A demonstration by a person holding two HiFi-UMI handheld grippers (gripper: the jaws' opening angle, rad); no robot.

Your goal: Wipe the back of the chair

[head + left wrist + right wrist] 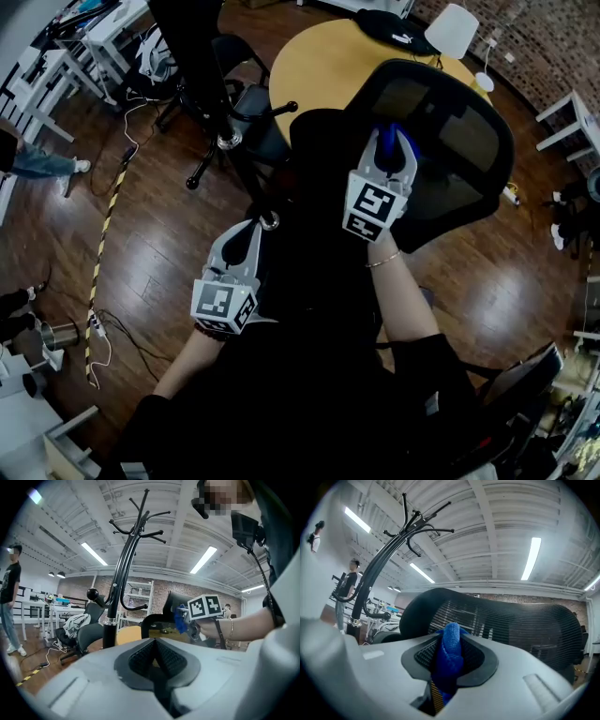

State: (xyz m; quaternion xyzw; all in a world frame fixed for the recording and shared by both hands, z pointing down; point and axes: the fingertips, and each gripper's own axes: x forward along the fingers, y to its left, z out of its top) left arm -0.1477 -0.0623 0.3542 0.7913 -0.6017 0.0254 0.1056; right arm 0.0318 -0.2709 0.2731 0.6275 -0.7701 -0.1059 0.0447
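Right tongs (449,654): pinching a folded blue microfibre cloth (451,651). The cloth stands upright between the pads, and its rounded top sticks out past the tips.

Black mesh chair back (511,620): fills the right gripper view directly beyond the cloth, curved rim uppermost. In the head view the right tongs are raised over the upper left part of the mesh panel, with the cloth tip on or just off the mesh. Contact cannot be confirmed from either view.

Left tongs (157,660): pressed together, pads meeting along the centre line, with nothing between them. In the head view they sit lower and further left than the right tongs, well apart from the chair back and over dark clothing.

Surroundings:
- A black metal coat stand (123,564) stands upright, left of the chair. Its hooked arms show in both gripper views.
- A round yellow surface (319,66) lies beyond the chair, with the chair back overlapping its near edge.
- The dark wooden floor (169,253) carries a striped yellow-and-black cable strip (101,253) at left.
- A person in a dark shirt and jeans (10,597) stands at the far left of the left gripper view.
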